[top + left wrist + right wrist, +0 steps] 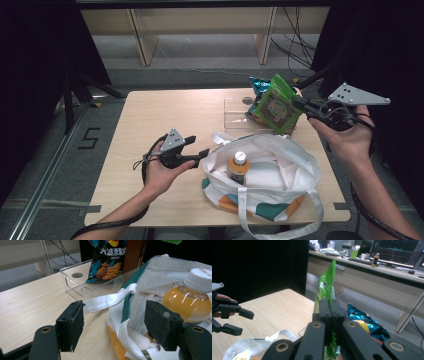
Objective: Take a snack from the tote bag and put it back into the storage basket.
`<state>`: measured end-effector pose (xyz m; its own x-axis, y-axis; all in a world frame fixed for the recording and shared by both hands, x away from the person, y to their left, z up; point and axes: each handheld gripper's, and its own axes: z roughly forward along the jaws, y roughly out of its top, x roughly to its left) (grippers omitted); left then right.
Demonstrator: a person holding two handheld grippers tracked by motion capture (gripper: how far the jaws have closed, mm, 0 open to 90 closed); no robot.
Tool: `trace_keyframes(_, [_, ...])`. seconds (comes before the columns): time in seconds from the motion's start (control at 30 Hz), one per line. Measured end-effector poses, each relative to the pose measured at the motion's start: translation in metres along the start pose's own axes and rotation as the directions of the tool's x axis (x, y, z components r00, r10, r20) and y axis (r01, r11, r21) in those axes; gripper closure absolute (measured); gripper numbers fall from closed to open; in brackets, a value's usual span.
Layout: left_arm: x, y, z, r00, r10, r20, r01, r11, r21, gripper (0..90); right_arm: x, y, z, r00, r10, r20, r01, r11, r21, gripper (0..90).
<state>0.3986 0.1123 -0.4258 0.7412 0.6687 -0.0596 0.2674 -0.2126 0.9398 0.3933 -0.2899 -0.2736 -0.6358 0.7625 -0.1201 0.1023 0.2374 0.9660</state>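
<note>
the right gripper (pixel 303 106) is clamped on the edge of a green snack bag (pixel 276 105), holding it in the air above the clear tray (pixel 235 114) at the far right of the table (pixel 150 120). the left gripper (pixel 199 146) hangs open just beside the white tote bag (pixel 280 165), a strap (pixel 110 300) lying between its jaws. an orange drink bottle (pixel 239 167) stands inside the tote bag.

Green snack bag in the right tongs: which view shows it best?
The high view: the green snack bag shows its whole front. The right gripper view has it edge-on, clamped in the right tongs; the left gripper view catches a green corner.
</note>
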Motion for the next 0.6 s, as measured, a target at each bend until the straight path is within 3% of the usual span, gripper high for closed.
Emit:
trace_keyframes(0.03, [0.000, 0.000, 0.000, 1.0000, 0.000, 0.000, 0.000, 1.0000, 0.000, 31.6, 0.001, 0.000, 0.001, 0.9998, 0.017, -0.007, -0.017, 1.000, 0.012, 90.0])
trace_keyframes(0.43, [0.000, 0.000, 0.000, 1.0000, 0.002, 0.000, -0.002, 1.0000, 0.004, 31.6, -0.004, -0.002, 0.010, 0.9998, 0.020, 0.000, -0.020, 1.000, 0.011, 90.0])
trace_keyframes(0.47, [0.000, 0.000, 0.000, 1.0000, 0.002, 0.000, -0.002, 1.0000, 0.002, 31.6, -0.006, -0.002, 0.012, 1.0000, -0.001, 0.009, 0.001, 1.000, 0.002, 90.0])
trace_keyframes(0.6, [0.001, 0.000, 0.000, 1.0000, 0.002, 0.001, -0.002, 1.0000, 0.001, 31.6, -0.006, -0.004, 0.016, 0.9998, 0.022, 0.004, -0.022, 1.000, 0.017, 90.0])
